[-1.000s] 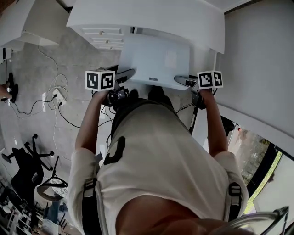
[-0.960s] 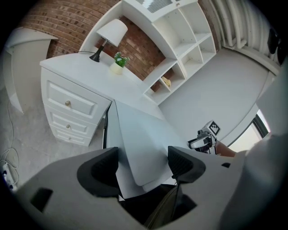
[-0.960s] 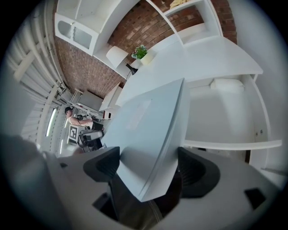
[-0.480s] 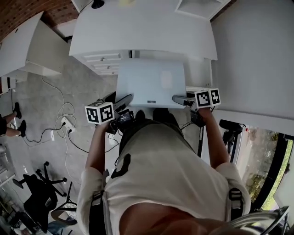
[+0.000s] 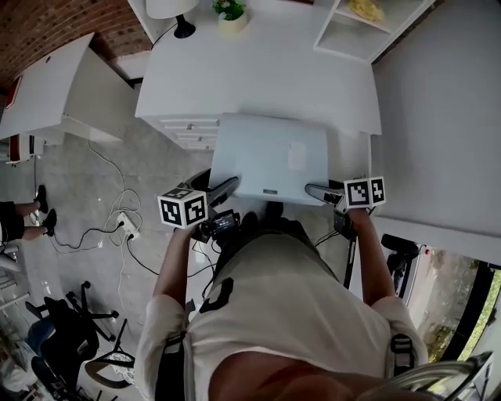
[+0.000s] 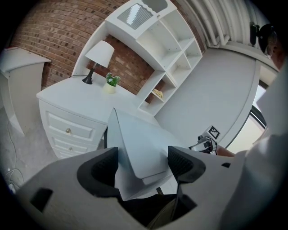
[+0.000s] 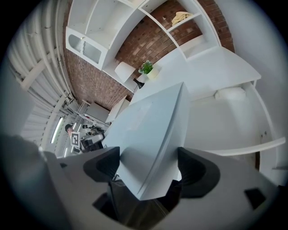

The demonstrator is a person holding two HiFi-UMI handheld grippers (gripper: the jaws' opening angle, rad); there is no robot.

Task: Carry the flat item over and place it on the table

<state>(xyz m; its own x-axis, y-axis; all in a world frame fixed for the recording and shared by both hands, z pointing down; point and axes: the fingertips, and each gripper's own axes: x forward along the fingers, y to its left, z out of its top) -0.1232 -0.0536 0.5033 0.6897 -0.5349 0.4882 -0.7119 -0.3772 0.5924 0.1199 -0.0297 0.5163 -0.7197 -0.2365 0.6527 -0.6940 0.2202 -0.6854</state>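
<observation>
The flat item (image 5: 270, 160) is a pale grey-white slab with a small label on top, held level in front of the person's body. My left gripper (image 5: 223, 188) is shut on its near left corner and my right gripper (image 5: 317, 192) on its near right corner. In the left gripper view the flat item (image 6: 139, 143) fills the gap of the left gripper (image 6: 141, 164). In the right gripper view the flat item (image 7: 148, 130) sits likewise in the right gripper (image 7: 147, 166). The white table (image 5: 258, 70) lies just ahead; the item's far edge overlaps its front edge.
A lamp (image 5: 174, 12) and a potted plant (image 5: 229, 12) stand at the table's back, with a shelf unit (image 5: 368, 19) at its right. Drawers (image 5: 188, 129) sit under the table's left part. Cables (image 5: 117, 223) and a chair (image 5: 66, 329) are on the floor at left.
The person has walked toward the table with the item held in both grippers. The table top now shows fully, and the lamp and plant have come into view.
</observation>
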